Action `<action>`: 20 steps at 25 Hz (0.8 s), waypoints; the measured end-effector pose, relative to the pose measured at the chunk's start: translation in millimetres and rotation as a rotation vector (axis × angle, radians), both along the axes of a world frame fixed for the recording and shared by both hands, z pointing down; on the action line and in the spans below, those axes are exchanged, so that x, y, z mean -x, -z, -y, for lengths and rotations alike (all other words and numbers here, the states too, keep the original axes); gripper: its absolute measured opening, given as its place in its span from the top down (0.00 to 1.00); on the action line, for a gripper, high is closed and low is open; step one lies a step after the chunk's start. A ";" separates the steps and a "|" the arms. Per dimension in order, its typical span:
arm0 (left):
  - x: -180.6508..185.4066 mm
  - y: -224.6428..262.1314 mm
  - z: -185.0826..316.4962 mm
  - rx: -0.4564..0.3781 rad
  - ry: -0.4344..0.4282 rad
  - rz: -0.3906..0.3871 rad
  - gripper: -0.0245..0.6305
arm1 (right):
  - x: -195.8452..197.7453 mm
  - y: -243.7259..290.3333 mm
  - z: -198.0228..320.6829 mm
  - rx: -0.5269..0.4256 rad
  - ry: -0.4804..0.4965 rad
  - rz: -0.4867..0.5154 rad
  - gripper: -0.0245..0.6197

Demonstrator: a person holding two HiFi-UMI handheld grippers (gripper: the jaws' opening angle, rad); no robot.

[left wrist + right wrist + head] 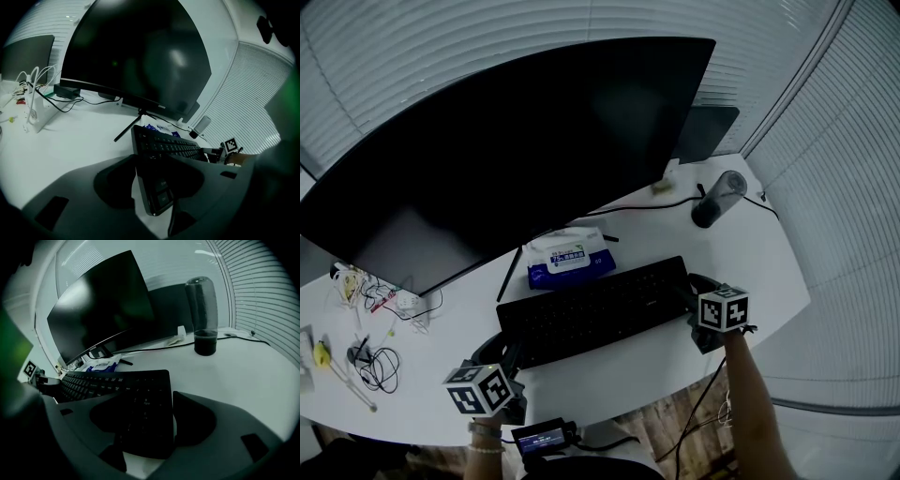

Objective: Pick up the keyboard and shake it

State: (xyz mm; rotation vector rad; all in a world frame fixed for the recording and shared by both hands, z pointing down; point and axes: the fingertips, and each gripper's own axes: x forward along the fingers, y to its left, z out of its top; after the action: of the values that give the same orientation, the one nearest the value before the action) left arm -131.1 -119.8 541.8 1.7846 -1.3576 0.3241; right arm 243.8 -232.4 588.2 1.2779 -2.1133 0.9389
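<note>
The keyboard [595, 309] lies flat on the white counter [619, 375], keys up, just in front of the curved monitor [516, 141] and the pack of wipes [570, 255]. It is not yet lifted.

The left gripper [504, 354] sits at its left end and the right gripper [694, 309] at its right end. Both sets of jaws are released. Each straddles its end of the keyboard, but a strip of counter shows between one jaw and the keyboard's edge in each gripper view, so nothing is pinched yet.

The step in hand looks like the two-ended grasp. It should go best if both jaws slide a little further onto the ends and clench together, so neither end gets pushed sideways across the counter. Lifting both ends at an even pace would keep the board level. It should rise straight up before any shaking, because the monitor's stand leg and the wipes sit just behind it and the dark bottle [717, 197] stands further off to the right.

In the head view the keyboard's long axis runs from lower left to upper right, roughly along the monitor's lower edge. The right end lies a little further from the person than the left.
</note>
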 end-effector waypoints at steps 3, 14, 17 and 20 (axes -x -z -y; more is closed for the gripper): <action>0.4 -2.0 -0.4 0.010 -0.007 0.016 0.68 | -1.2 -4.1 0.3 0.030 -0.017 0.019 0.52; 1.3 -5.1 1.4 0.004 -0.013 0.021 0.68 | -3.5 -5.3 -2.2 0.038 -0.058 0.097 0.52; 2.3 -4.3 3.9 -0.014 -0.026 0.037 0.69 | -4.1 2.5 -5.8 0.002 -0.075 0.104 0.52; 1.0 -0.3 7.0 -0.039 -0.035 0.016 0.69 | -7.9 16.4 -9.6 -0.034 -0.095 0.092 0.52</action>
State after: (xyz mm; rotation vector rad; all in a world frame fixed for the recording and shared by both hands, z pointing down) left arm -132.0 -126.8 542.1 1.8430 -1.3530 0.3337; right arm 251.7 -222.9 571.7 1.3870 -2.1634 1.0234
